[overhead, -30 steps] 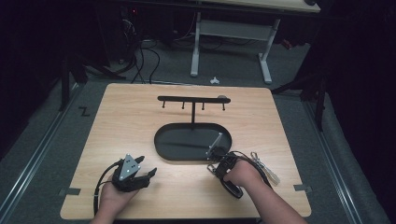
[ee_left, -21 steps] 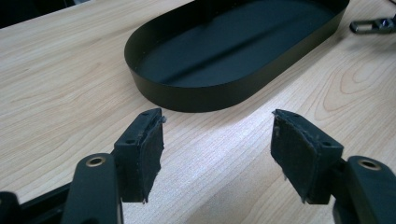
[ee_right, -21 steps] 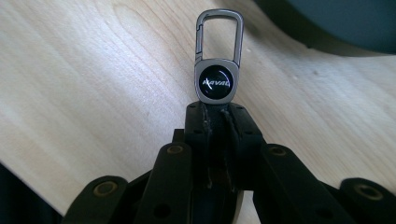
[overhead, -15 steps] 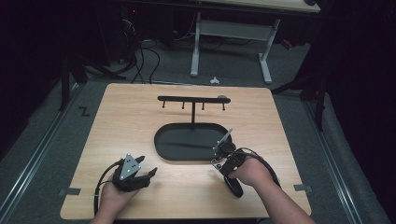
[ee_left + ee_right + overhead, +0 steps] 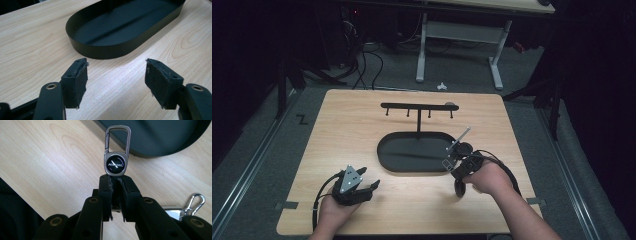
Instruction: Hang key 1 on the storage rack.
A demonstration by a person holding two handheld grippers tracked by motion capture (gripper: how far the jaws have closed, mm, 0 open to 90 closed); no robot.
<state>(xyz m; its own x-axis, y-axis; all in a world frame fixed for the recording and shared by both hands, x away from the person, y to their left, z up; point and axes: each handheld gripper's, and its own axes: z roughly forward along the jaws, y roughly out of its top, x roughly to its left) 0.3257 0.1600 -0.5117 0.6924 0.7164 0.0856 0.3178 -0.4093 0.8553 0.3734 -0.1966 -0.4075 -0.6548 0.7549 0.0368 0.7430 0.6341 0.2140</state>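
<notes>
A grey metal keychain (image 5: 117,150) with a carabiner loop and a round black emblem sticks up from my right gripper (image 5: 116,182), whose jaws are shut on its lower end. In the high view the right gripper (image 5: 458,152) hangs above the table at the right end of the black oval tray (image 5: 382,152), with the keychain (image 5: 462,137) pointing up and away. From the tray rises a black T-shaped rack (image 5: 418,106) with several small hooks. My left gripper (image 5: 369,187) rests near the table's front left, open and empty (image 5: 116,75), facing the tray (image 5: 105,51).
A second silver clip (image 5: 193,203) lies on the wood under the right gripper. The wooden table (image 5: 352,135) has bare room left of and in front of the tray. Beyond the far edge stand a desk frame and cables on the floor.
My right gripper has lifted off the table with the keychain and shifted slightly toward the tray's right end. The left gripper has stayed put.
</notes>
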